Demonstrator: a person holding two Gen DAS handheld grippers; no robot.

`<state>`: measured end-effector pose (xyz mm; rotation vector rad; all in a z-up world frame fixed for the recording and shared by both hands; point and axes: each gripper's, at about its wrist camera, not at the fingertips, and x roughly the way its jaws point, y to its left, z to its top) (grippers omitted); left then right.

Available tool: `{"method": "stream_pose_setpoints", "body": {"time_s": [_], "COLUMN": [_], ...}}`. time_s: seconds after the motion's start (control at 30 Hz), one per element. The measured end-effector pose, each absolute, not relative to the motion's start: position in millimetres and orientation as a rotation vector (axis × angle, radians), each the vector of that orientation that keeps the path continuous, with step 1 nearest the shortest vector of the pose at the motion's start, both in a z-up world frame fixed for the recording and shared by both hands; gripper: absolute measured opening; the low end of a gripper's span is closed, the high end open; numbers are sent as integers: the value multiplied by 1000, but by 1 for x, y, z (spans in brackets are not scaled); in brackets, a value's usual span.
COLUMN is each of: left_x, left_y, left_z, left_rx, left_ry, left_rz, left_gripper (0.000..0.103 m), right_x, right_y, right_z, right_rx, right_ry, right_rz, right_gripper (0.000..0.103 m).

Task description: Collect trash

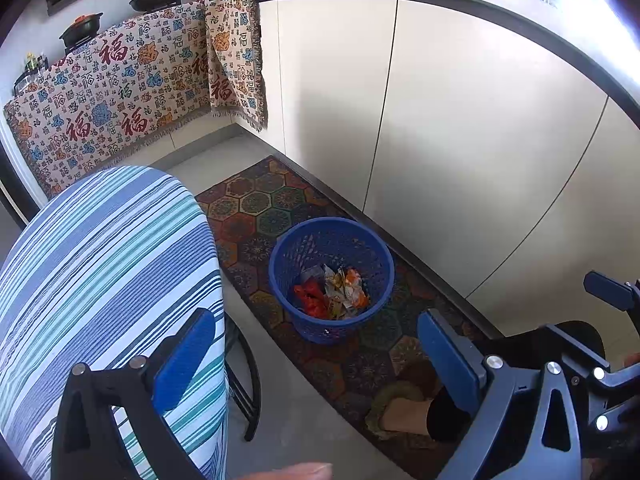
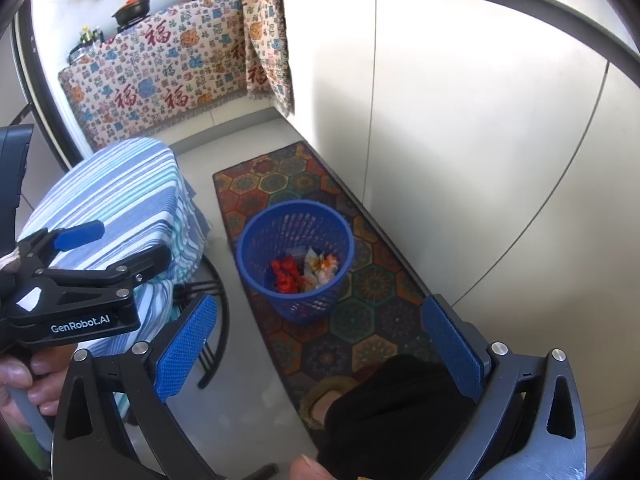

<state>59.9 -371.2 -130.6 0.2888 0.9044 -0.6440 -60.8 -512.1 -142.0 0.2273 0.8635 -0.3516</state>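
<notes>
A blue mesh bin (image 1: 378,276) stands on a patterned floor mat and also shows in the right wrist view (image 2: 256,268). Crumpled red and orange-white wrappers (image 1: 332,292) lie in its bottom, and they show in the right wrist view too (image 2: 306,268). My left gripper (image 1: 316,364) is open and empty, held above and in front of the bin. My right gripper (image 2: 320,352) is open and empty, also above the mat short of the bin. The left gripper shows at the left of the right wrist view (image 2: 120,248), over the striped table.
A small table with a blue striped cloth (image 1: 108,272) stands left of the bin on black legs. Cream cabinet doors (image 1: 460,128) run along the right. A counter draped in patterned cloth (image 1: 112,92) holds pans at the back. A slippered foot (image 1: 404,412) rests on the mat (image 1: 256,204).
</notes>
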Motion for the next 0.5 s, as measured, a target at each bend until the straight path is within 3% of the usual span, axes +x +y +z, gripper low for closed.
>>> {"method": "stream_pose_setpoints", "body": {"time_s": [0.5], "left_x": [59], "left_y": [-371], "left_z": [-132], "left_rx": [291], "left_ry": [911], "left_rz": [-647], "left_gripper": [103], "right_x": [-60], "right_y": [-510], "right_z": [-144], "right_rx": [232], "right_ry": [873], "right_rz": [-356], "right_gripper": [103]}}
